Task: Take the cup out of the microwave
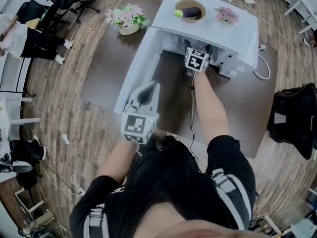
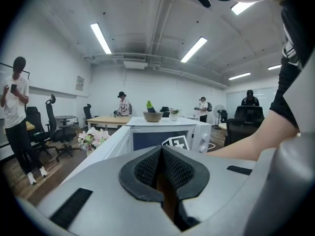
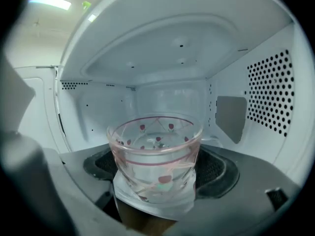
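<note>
Pink-patterned clear glass cup [image 3: 155,151] stands inside the white microwave [image 1: 208,31], whose door [image 1: 134,71] hangs open to the left. My right gripper [image 3: 157,173] reaches into the cavity, and its dark pads [image 3: 101,163] sit against the cup's two sides. From the head view only its marker cube [image 1: 196,59] shows at the microwave's mouth; the cup is hidden there. My left gripper [image 1: 146,94] is held back by the open door, shut and empty, pointing toward the microwave [image 2: 165,134].
On top of the microwave are a bowl of fruit [image 1: 189,10] and a small pink plant [image 1: 226,15]. A pot of flowers [image 1: 128,20] stands left of it. A black chair [image 1: 294,118] is at the right. Several people stand at desks behind.
</note>
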Motion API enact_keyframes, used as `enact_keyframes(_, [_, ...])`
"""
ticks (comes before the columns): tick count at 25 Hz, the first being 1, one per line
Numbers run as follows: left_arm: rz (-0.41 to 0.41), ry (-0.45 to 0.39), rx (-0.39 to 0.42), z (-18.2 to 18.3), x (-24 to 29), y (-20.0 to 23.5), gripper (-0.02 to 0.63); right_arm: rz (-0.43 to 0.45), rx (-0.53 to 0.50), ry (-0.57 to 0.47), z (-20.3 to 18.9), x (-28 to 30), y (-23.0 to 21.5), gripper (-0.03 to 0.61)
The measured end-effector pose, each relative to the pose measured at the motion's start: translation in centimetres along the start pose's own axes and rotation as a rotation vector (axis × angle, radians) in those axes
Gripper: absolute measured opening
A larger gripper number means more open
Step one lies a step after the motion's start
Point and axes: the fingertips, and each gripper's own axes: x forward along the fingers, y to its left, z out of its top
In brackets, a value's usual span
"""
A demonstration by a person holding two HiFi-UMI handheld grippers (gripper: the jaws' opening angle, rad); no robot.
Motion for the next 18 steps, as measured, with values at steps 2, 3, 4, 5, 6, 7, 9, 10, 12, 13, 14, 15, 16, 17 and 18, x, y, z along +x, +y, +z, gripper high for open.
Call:
enact_keyframes(2, [-0.01,-0.006,0.002,0.2,-0.1,-0.3,0.002,0.007,-0.003,-0.017,0.1,-1.0,0.1,0.46])
enact_keyframes(3, [-0.015,-0.012,0.002,0.4,-0.1,-0.3,0.002,0.01,-0.002,-0.023,0.2,-1.6,0.2,0.46])
enact_keyframes(4, [-0.019,-0.018,0.002,0.6,-0.2,-0.4,0.002,0.013,0.002,-0.03,0.2,-2.3,0.3,0.46])
enact_keyframes(5, [-0.023,-0.025,0.002,0.9,-0.3,-0.5,0.002,0.017,0.007,-0.038,0.4,-3.1,0.4,0.46])
enact_keyframes(6, [-0.027,-0.032,0.003,1.1,-0.4,-0.6,0.002,0.019,0.01,-0.047,0.5,-4.0,0.5,0.46])
enact_keyframes(7, [-0.03,-0.04,0.003,1.4,-0.5,-0.7,0.002,0.021,0.01,-0.057,0.6,-4.9,0.6,0.46])
enact_keyframes(9, [-0.04,-0.05,0.006,1.8,-0.7,-0.8,0.002,0.026,0.005,-0.071,0.6,-6.9,0.9,0.46])
enact_keyframes(10, [-0.046,-0.053,0.006,2.0,-0.8,-0.9,0.002,0.03,0.004,-0.07,0.4,-8.0,1.0,0.46])
enact_keyframes(12, [-0.057,-0.06,0.003,2.3,-1.0,-1.2,0.002,0.04,0.007,-0.058,-0.2,-10.3,1.3,0.46])
enact_keyframes(13, [-0.062,-0.067,0.0,2.5,-1.2,-1.2,0.002,0.045,0.009,-0.052,-0.6,-11.6,1.5,0.46])
enact_keyframes(14, [-0.066,-0.077,-0.005,2.7,-1.5,-1.2,0.002,0.049,0.01,-0.049,-0.9,-12.9,1.7,0.46])
enact_keyframes(15, [-0.07,-0.087,-0.011,3.1,-1.7,-1.1,0.002,0.051,0.01,-0.05,-1.0,-14.2,2.1,0.46])
enact_keyframes(16, [-0.075,-0.095,-0.016,3.4,-1.9,-1.0,0.002,0.054,0.008,-0.057,-0.9,-15.4,2.4,0.46])
enact_keyframes(17, [-0.081,-0.102,-0.021,3.7,-2.2,-0.9,0.002,0.059,0.004,-0.065,-0.6,-16.7,2.8,0.46])
enact_keyframes(18, [-0.087,-0.109,-0.025,4.0,-2.5,-0.8,0.002,0.066,0.001,-0.072,-0.2,-17.9,3.2,0.46])
